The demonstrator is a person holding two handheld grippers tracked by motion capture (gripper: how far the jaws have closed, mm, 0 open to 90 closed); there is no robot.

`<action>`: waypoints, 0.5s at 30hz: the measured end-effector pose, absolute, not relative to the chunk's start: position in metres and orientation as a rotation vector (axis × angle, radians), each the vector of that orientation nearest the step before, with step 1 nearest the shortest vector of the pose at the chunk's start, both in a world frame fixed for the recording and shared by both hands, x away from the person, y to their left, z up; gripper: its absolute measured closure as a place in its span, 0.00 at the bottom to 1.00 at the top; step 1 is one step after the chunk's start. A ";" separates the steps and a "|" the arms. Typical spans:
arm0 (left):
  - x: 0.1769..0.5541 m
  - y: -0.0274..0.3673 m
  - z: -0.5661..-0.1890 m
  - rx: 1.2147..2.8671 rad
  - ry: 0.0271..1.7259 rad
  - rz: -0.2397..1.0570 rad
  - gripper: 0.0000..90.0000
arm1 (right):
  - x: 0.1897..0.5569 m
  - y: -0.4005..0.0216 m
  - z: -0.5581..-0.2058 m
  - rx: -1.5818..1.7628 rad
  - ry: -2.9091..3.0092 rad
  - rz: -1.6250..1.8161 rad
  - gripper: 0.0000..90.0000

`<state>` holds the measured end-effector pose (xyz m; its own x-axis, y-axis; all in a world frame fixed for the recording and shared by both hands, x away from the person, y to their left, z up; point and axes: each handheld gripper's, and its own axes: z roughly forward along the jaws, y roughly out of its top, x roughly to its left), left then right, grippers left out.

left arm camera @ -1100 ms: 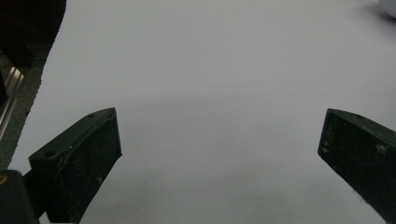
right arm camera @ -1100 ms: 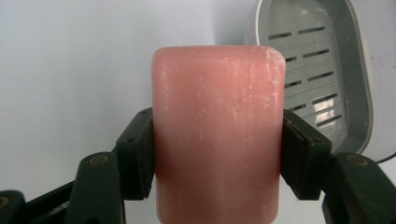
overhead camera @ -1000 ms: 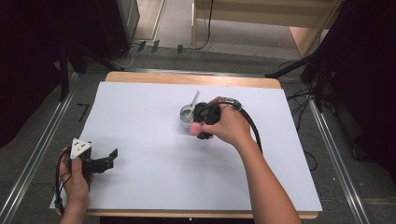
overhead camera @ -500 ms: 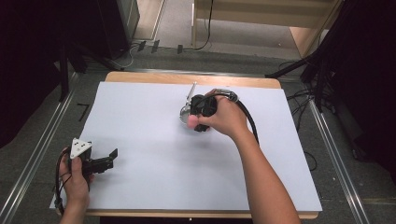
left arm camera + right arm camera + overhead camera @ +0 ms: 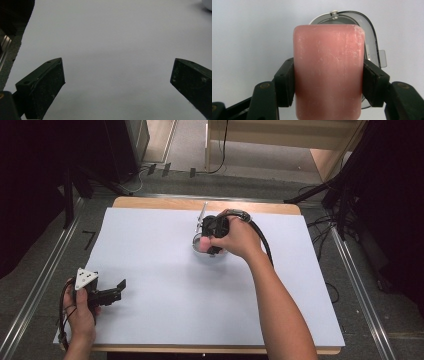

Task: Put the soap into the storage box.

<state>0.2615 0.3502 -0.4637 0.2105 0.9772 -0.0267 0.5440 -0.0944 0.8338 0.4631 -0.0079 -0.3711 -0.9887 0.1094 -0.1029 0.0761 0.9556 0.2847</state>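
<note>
In the right gripper view, the pink block (image 5: 328, 72) between the fingers (image 5: 284, 85) runs off the bottom edge, so its lower end cannot be seen. It hides most of the metal pan (image 5: 369, 37) beyond the fingers; just a rim arc, a rivet and a small tab show past it, and what lies inside cannot be told. In the high view the right hand (image 5: 239, 237) covers much of that gripper, and the pan's handle (image 5: 201, 214) is too thin to make out clearly. In the left gripper view, a pale object (image 5: 207, 3) far beyond the right-hand finger is cut by the corner and blurred; both fingers (image 5: 41, 87) are cropped at the bottom.
</note>
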 end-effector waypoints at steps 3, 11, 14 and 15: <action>0.262 0.350 -0.464 1.743 1.428 0.737 0.00 | 0.467 -0.008 -0.372 0.133 2.987 0.425 0.43; 0.262 0.350 -0.464 1.742 1.427 0.737 0.00 | 0.474 -0.005 -0.373 0.124 2.981 0.432 0.43; 0.261 0.350 -0.464 1.742 1.426 0.736 0.00 | 0.475 -0.004 -0.376 0.132 2.988 0.413 0.43; 0.261 0.350 -0.464 1.742 1.426 0.736 0.00 | 0.477 -0.004 -0.378 0.121 2.986 0.418 0.43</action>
<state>0.2615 0.3504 -0.4637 0.2128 0.9767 -0.0281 0.5427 -0.0942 0.8346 0.4771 -0.0038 -0.3777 -0.9891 0.0961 -0.1115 0.0618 0.9586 0.2778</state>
